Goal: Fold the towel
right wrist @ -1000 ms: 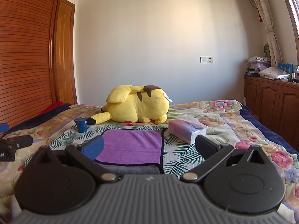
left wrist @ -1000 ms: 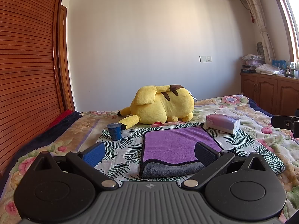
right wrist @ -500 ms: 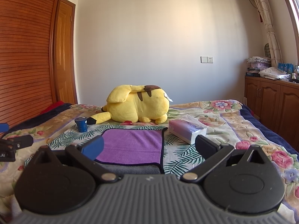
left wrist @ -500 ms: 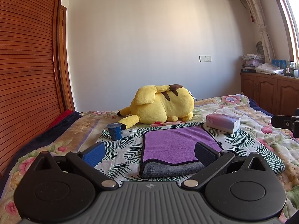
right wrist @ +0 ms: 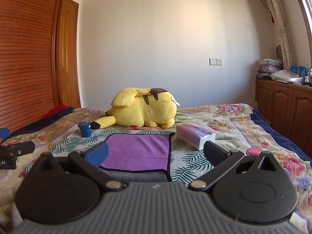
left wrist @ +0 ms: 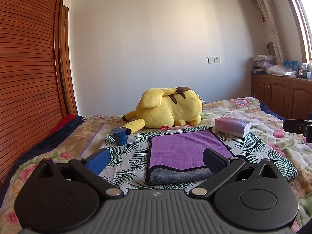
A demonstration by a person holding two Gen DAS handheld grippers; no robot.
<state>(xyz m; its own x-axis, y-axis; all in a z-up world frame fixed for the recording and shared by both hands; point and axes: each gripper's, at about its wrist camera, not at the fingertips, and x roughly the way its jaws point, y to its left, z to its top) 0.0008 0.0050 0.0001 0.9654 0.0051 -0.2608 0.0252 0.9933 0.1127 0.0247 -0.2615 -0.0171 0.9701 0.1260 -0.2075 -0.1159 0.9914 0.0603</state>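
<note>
A purple towel (left wrist: 183, 148) with a dark edge lies folded flat on the bed, its grey underside showing along the near edge; it also shows in the right wrist view (right wrist: 136, 152). My left gripper (left wrist: 156, 159) is open and empty, held just short of the towel's near edge. My right gripper (right wrist: 156, 154) is open and empty, over the towel's near right part. Each gripper shows at the other view's edge.
A yellow plush toy (left wrist: 167, 109) lies behind the towel. A blue cup (left wrist: 119, 136) stands to its left and a pink tissue pack (left wrist: 233, 126) to its right. A wooden wardrobe (left wrist: 29, 78) stands on the left, wooden cabinets (right wrist: 282, 101) on the right.
</note>
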